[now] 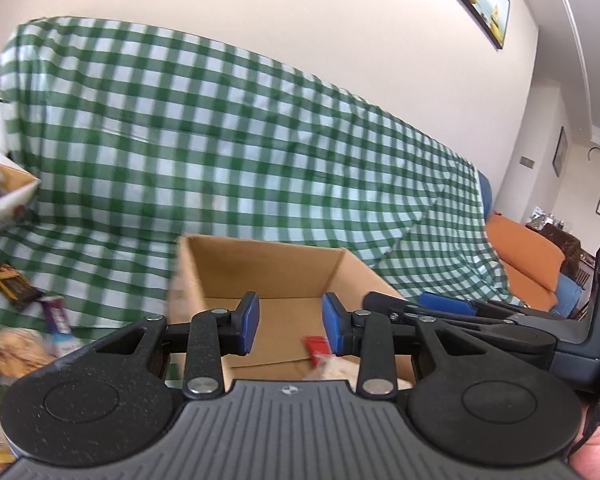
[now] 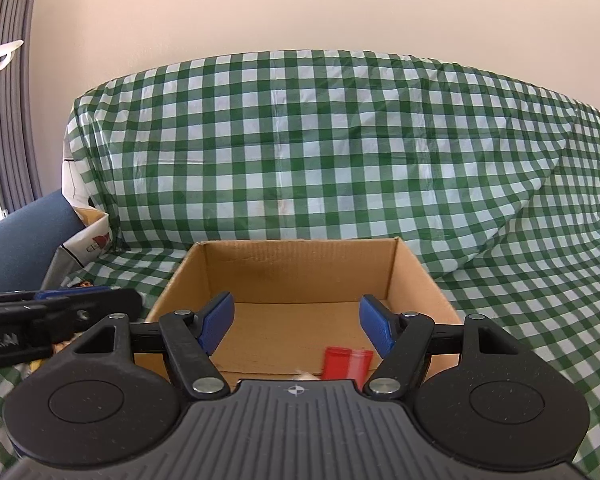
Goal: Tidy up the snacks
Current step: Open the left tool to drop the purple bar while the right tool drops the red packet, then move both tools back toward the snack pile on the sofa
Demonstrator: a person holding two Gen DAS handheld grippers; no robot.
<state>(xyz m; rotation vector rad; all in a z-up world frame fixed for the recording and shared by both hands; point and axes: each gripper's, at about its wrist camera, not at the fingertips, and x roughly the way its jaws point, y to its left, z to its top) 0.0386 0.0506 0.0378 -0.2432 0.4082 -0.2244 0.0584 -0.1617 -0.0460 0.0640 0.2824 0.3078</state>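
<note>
An open cardboard box (image 1: pixel 268 268) (image 2: pixel 300 276) stands on a green checked cloth. A red-topped snack packet (image 1: pixel 318 350) (image 2: pixel 346 364) lies on the box floor near the front. My left gripper (image 1: pixel 290 322) is open and empty over the box's front edge. My right gripper (image 2: pixel 296 326) is open and empty, also over the box's front edge. In the left wrist view the right gripper (image 1: pixel 448 304) reaches in from the right. In the right wrist view the left gripper (image 2: pixel 60 304) reaches in from the left.
Several loose snack packets (image 1: pixel 16 284) lie on the cloth to the left of the box, blurred. A white printed box (image 2: pixel 90 236) stands at the far left against the cloth-covered sofa back (image 2: pixel 320 152). An orange cushion (image 1: pixel 528 260) lies far right.
</note>
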